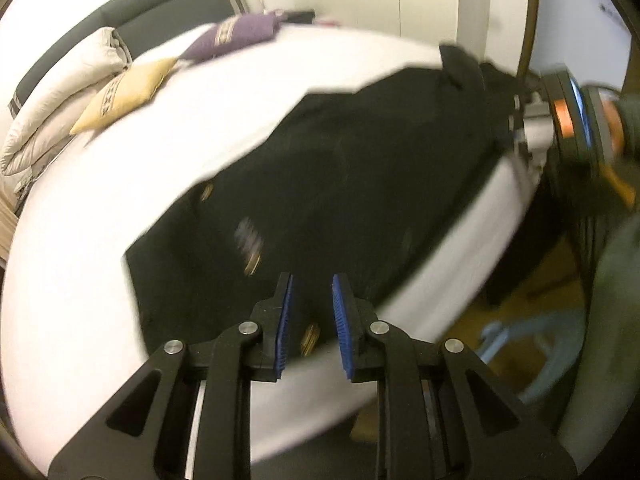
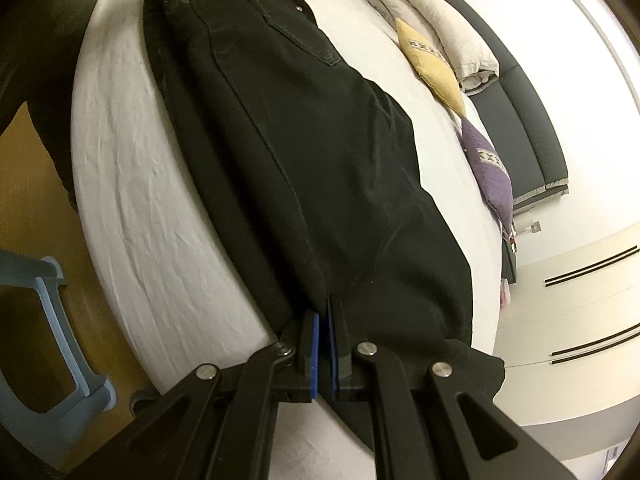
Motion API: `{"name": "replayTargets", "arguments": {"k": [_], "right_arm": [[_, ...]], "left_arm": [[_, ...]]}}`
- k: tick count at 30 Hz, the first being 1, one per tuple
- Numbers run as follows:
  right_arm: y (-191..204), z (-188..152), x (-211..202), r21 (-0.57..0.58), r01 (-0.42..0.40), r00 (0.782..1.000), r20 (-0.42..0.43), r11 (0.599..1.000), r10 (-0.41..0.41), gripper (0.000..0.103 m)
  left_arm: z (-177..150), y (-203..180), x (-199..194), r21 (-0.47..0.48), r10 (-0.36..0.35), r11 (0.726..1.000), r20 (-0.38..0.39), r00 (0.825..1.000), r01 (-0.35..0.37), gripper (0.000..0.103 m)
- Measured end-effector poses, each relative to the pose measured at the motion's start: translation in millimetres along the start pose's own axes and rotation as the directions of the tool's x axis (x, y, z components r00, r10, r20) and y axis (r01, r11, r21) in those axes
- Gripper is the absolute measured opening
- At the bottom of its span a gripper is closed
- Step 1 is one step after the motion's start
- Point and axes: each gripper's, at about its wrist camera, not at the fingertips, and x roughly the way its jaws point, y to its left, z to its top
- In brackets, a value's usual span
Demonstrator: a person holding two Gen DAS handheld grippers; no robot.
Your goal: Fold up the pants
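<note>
Black pants (image 1: 340, 184) lie lengthwise near the edge of a white bed (image 1: 100, 220), legs laid one on the other. My left gripper (image 1: 312, 300) is open just above the waist end, with nothing between its blue pads (image 1: 285, 320). My right gripper (image 2: 323, 320) is shut on the leg end of the pants (image 2: 304, 152), at the hem. The right gripper also shows at the far end in the left wrist view (image 1: 520, 120).
A yellow cushion (image 1: 124, 94), a purple cushion (image 1: 236, 36) and a folded beige duvet (image 1: 56, 96) lie at the bed's far side. A blue plastic stool (image 2: 44, 344) stands on the wooden floor beside the bed. White wardrobe doors (image 2: 580, 320) stand behind.
</note>
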Motion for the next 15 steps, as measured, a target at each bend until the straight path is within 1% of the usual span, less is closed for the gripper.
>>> {"name": "replayTargets", "arguments": {"k": [3, 5, 6, 9, 10, 13, 14, 15], "right_arm": [[-0.6, -1.9, -3.6, 0.012, 0.006, 1.000, 0.001, 1.000, -0.006, 0.005], [-0.3, -3.0, -3.9, 0.023, 0.007, 1.000, -0.002, 1.000, -0.007, 0.005], [0.8, -3.5, -3.0, 0.026, 0.008, 1.000, -0.004, 1.000, -0.008, 0.005], [2.8, -5.2, -0.5, 0.027, 0.002, 1.000, -0.005, 1.000, -0.002, 0.007], [1.2, -6.0, -1.5, 0.038, -0.005, 1.000, -0.002, 0.999, 0.005, 0.007], [-7.3, -11.0, -5.9, 0.084, -0.050, 0.999, 0.015, 0.995, 0.049, 0.009], [-12.2, -13.0, -10.1, 0.105, -0.073, 0.997, 0.024, 0.992, 0.071, 0.011], [-19.9, -15.9, -14.6, 0.146, -0.117, 0.993, 0.039, 0.982, 0.113, 0.012]], "left_arm": [[30.8, -18.1, 26.4, -0.008, -0.035, 0.999, 0.032, 0.999, 0.035, 0.019], [44.3, -27.0, 48.3, -0.019, -0.048, 0.999, 0.025, 0.999, 0.048, 0.019], [51.2, -32.6, 65.2, -0.029, -0.057, 0.998, 0.010, 0.998, 0.058, 0.019], [58.0, -44.4, 101.4, -0.050, -0.050, 0.998, -0.052, 0.997, 0.047, 0.019], [58.1, -47.4, 108.6, -0.054, -0.043, 0.998, -0.062, 0.997, 0.040, 0.019], [57.5, -50.8, 116.3, -0.093, -0.022, 0.995, -0.045, 0.999, 0.018, 0.019], [55.4, -50.4, 116.5, -0.104, -0.024, 0.994, -0.042, 0.999, 0.019, 0.019], [54.5, -48.9, 117.4, -0.121, -0.030, 0.992, -0.038, 0.999, 0.025, 0.019]]}}
